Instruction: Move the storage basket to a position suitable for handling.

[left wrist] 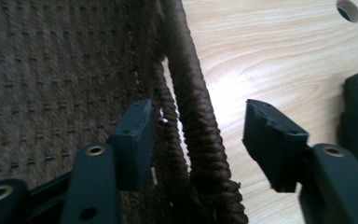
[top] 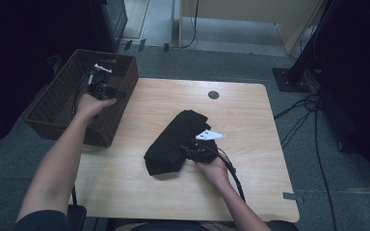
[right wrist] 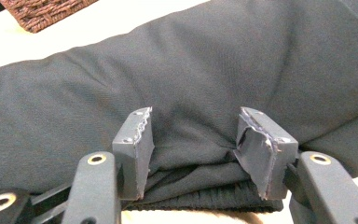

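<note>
A folded black cloth [top: 173, 139] lies in the middle of the wooden table [top: 241, 120]. My right gripper [top: 192, 149] is at its near right edge. In the right gripper view the right gripper [right wrist: 193, 144] is open, and the layered edge of the cloth [right wrist: 191, 70] bulges between its jaws. My left gripper [top: 100, 90] is at the right rim of a brown wicker basket [top: 111, 120]. In the left gripper view the left gripper [left wrist: 198, 135] is open and straddles the basket's rim [left wrist: 191, 93], one jaw inside the basket and one over the table [left wrist: 261, 56].
The basket stands off the table's left edge, its inside dark. A round cable hole [top: 213, 95] sits near the table's far edge. Cables [top: 308, 120] run over the grey floor at the right. A corner of the basket [right wrist: 42, 11] lies beyond the cloth.
</note>
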{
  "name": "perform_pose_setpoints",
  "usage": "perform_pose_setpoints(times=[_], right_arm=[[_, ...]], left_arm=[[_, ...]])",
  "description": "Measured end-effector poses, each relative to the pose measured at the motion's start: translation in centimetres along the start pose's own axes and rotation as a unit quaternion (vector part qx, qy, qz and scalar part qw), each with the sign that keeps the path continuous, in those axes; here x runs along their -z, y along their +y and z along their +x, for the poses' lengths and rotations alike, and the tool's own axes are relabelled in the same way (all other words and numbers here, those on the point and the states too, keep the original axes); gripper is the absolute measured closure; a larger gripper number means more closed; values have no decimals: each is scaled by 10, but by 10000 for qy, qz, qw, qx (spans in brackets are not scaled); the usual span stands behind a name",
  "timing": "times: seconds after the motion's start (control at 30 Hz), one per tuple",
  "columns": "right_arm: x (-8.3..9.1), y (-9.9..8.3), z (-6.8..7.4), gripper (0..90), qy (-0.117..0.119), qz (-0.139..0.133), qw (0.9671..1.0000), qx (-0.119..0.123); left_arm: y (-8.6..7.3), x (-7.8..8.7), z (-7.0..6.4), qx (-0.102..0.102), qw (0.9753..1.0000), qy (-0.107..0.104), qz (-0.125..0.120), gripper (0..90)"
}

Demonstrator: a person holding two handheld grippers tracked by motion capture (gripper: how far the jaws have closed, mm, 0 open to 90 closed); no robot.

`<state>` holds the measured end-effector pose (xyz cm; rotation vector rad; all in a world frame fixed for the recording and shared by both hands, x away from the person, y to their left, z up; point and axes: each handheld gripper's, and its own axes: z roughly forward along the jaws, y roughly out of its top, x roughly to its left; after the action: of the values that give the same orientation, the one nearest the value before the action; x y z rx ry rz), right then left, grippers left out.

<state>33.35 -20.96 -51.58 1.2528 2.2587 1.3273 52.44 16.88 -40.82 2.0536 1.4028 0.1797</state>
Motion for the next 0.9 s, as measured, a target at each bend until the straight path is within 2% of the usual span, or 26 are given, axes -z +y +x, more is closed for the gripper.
perform_pose_setpoints(times=[0.03,0.07,0.13,0.17,0.2,0.27,0.3,0.37,0.43,0.5,0.53,0.63,0.7,0.9], right_arm=[[0,0,0,458,0,1,10000,1],[0,0,0,458,4,3,10000,5],[0,0,0,458,7,6,10000,-4],[0,0,0,458,8,11,10000,-5],[0,0,0,458,7,17,10000,-5],[0,0,0,458,10,15,10000,0],[0,1,0,459,11,18,10000,3],[0,1,-1,463,15,25,10000,11],[0,1,-1,466,23,40,10000,19],[0,1,-2,476,37,51,10000,35],[0,1,-2,479,49,57,10000,36],[0,1,-2,480,51,69,10000,47],[0,2,-3,482,52,80,9999,73],[1,2,-4,490,77,101,9999,85]], left_arm=[[-1,-1,0,-11,10000,-99,1,492],[-2,-1,-1,7,9998,-180,1,538],[-3,-3,-2,7,10000,-77,-25,573],[-4,-3,0,120,9999,-53,-26,651],[-4,-3,0,120,9999,-53,-26,676],[-5,-2,4,348,9992,-208,-71,680],[-5,-2,3,394,9990,-196,-76,689],[-6,-3,-1,417,9990,-152,-47,699],[-6,-3,-2,403,9990,-197,-44,705],[-8,-4,-6,438,9985,-330,-43,710],[-10,-5,-11,431,9982,-425,-31,715],[-13,-5,-18,382,9980,-498,5,724],[-16,-5,-26,209,9981,-572,54,729],[-25,-5,-49,33,9969,-758,187,743]])
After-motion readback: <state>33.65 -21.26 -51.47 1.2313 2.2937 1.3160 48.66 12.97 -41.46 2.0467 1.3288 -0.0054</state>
